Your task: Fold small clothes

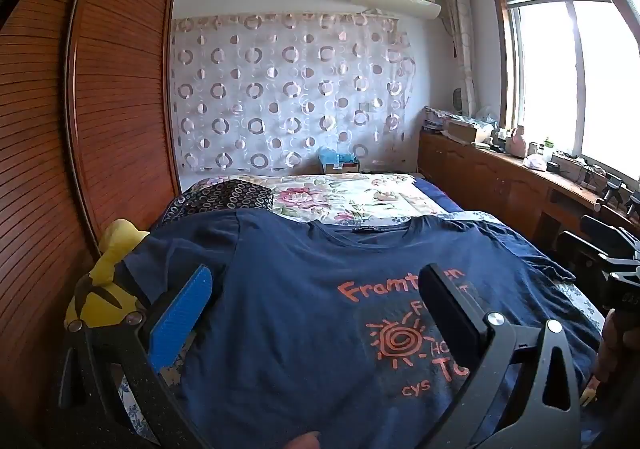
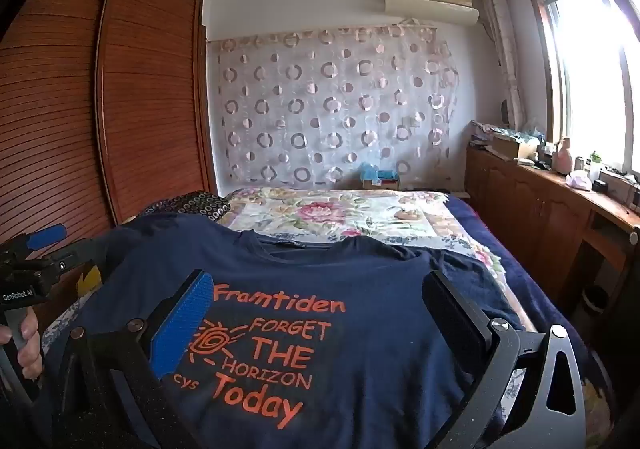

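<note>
A navy T-shirt [image 1: 300, 289] with orange print lies flat, face up, on the bed, collar toward the far end; it also shows in the right wrist view [image 2: 360, 289]. My left gripper [image 1: 316, 289] is open and empty, hovering over the shirt's left half, blue pad on the left finger. My right gripper [image 2: 316, 297] is open and empty over the shirt's printed chest. The left gripper body [image 2: 28, 273] shows at the left edge of the right wrist view, held by a hand.
A floral quilt [image 1: 352, 193] covers the far half of the bed. A yellow plush toy [image 1: 108, 281] sits at the bed's left edge by the wooden wardrobe [image 1: 80, 129]. A cluttered wooden cabinet [image 1: 500, 169] runs under the window on the right.
</note>
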`<state>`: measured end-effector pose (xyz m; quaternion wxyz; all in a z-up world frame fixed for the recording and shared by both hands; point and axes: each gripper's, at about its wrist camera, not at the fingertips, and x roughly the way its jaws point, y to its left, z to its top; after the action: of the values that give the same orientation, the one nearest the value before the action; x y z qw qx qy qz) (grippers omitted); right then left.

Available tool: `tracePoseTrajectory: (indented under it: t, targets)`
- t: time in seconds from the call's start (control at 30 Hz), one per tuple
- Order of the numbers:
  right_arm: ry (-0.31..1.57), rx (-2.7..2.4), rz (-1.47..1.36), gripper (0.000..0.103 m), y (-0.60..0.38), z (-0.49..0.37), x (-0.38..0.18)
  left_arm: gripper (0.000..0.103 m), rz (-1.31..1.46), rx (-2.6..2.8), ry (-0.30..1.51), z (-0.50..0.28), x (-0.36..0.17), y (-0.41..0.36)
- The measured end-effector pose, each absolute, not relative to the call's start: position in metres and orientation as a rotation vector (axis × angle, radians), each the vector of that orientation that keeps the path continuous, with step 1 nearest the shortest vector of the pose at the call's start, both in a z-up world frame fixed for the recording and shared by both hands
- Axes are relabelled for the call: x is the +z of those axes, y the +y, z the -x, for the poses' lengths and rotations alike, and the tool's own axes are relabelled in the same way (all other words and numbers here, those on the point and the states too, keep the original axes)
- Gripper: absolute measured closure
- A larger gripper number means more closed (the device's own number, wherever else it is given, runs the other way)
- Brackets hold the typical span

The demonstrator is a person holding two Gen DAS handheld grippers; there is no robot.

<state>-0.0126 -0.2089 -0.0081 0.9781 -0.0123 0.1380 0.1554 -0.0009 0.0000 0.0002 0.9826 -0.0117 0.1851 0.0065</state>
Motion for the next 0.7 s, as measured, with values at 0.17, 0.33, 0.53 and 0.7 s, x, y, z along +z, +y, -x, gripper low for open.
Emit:
tracePoseTrajectory:
  t: [0.17, 0.33, 0.53, 0.7]
  targets:
    - [0.281, 0.31, 0.025, 0.0, -0.2094, 0.0132, -0.0077, 0.0, 0.019, 0.013, 0.377, 0.0003, 0.0004, 0.0001]
    - [0.287, 0.312, 0.029, 0.0, -0.2086, 0.0122, -0.0078, 0.0, 0.015, 0.012, 0.375, 0.0037, 0.0004, 0.0007]
    - [0.286, 0.309, 0.028, 0.0, -0.2101, 0.0131, -0.0066, 0.0, 0.013, 0.014, 0.372, 0.0042, -0.0002, 0.0]
    - [0.29, 0.31, 0.025, 0.0, -0.2048, 0.0145, -0.0078, 0.0, 0.012, 0.014, 0.373, 0.0047, -0.0003, 0.0]
